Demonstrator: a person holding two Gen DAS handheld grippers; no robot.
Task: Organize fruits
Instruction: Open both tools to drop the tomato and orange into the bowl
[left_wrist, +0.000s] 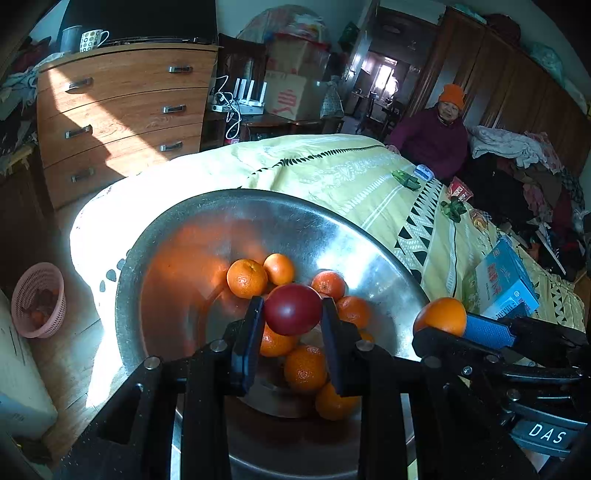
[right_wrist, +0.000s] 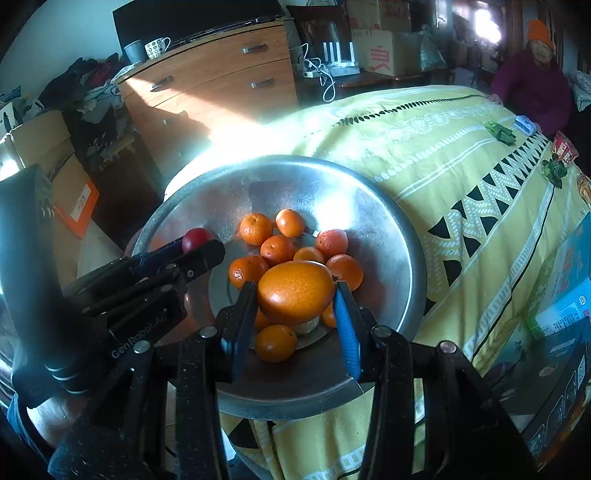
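A large steel bowl (left_wrist: 177, 266) sits on the yellow bedcover and holds several small tangerines (left_wrist: 246, 278). My left gripper (left_wrist: 292, 310) is shut on a dark red round fruit (left_wrist: 292, 308) and holds it above the bowl's tangerines. My right gripper (right_wrist: 295, 295) is shut on a large orange (right_wrist: 293, 291) above the bowl (right_wrist: 388, 236). In the left wrist view the right gripper and its orange (left_wrist: 440, 316) hang over the bowl's right rim. In the right wrist view the left gripper with the red fruit (right_wrist: 195, 238) is over the bowl's left rim.
The yellow patterned bedcover (left_wrist: 351, 177) spreads behind and to the right. A blue box (left_wrist: 504, 284) lies at the right. A pink basket (left_wrist: 37, 299) stands on the floor left. A wooden dresser (left_wrist: 118, 114) is behind. A seated person (left_wrist: 436, 136) is at the far end.
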